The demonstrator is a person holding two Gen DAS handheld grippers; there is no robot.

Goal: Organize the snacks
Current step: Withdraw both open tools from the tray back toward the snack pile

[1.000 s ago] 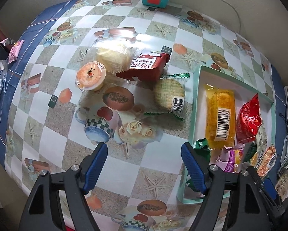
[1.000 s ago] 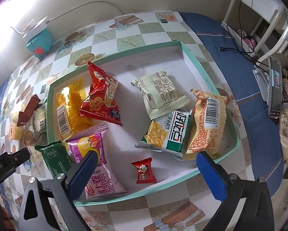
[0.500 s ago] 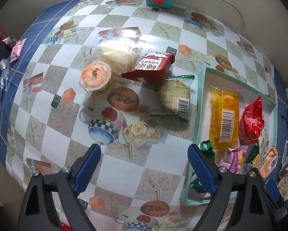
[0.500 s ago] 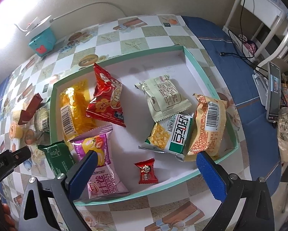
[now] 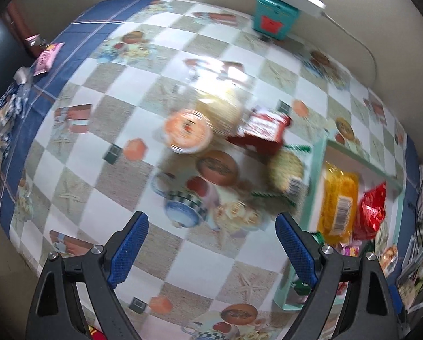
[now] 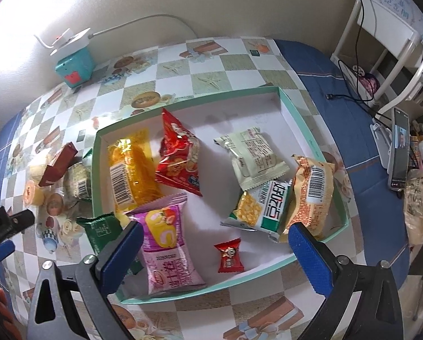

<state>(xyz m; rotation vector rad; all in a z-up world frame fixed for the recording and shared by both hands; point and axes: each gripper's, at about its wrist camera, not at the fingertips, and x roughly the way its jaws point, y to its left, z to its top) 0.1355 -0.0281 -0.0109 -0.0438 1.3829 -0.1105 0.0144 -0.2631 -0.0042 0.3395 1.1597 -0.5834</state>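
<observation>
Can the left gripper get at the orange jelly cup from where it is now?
Probably yes. The left gripper is open and empty, and the orange jelly cup sits ahead on bare tablecloth. Only the red packet and clear-wrapped pastry crowd its far side.

- Bold black characters, not fully legible, are printed on the white-and-green packet [image 6: 264, 202] in the tray
- Barcodes are carried by the yellow packet [image 6: 132, 170], the orange-patterned packet [image 6: 310, 189] and the round cracker packet [image 6: 78, 181]
- Upside-down lettering, too small to be read, is shown on the pink packet [image 6: 166, 249]
- Blurred white characters are seen on the dark red packet [image 5: 264, 130]
</observation>
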